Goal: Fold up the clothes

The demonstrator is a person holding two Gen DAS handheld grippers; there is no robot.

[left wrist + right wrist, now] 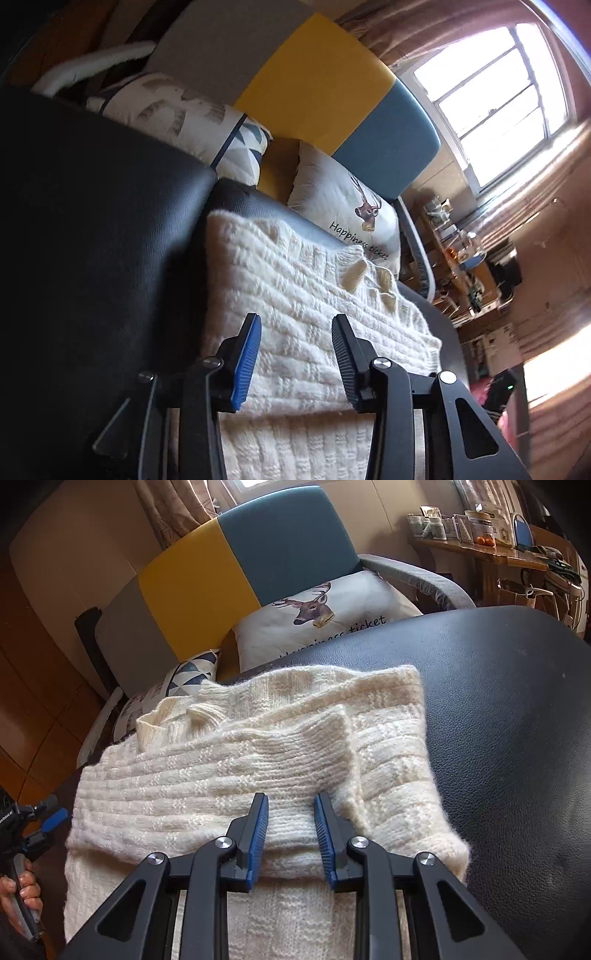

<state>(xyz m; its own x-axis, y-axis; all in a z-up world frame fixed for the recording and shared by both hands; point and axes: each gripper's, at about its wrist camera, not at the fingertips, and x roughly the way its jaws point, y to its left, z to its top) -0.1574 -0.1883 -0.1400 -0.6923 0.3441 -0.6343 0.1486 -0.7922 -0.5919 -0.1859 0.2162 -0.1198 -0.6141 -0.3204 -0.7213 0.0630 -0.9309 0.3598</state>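
Note:
A cream knitted sweater (236, 775) lies folded on a black leather surface (509, 716), with a sleeve laid across its body and the collar toward the far side. My right gripper (291, 801) hovers open just above the sweater's near fold, with nothing between its blue pads. In the left wrist view the same sweater (295, 295) spreads ahead of my left gripper (295, 325), which is open over the knit and holds nothing. The left gripper (48, 827) also shows at the far left of the right wrist view, with a hand (22, 893) on its handle.
Behind the black surface stands a chair with a yellow and blue back (236, 565). A deer-print cushion (325, 616) and a triangle-pattern cushion (192, 672) lie on it. A cluttered wooden table (491, 550) stands at the back right. A bright window (498, 99) is beyond.

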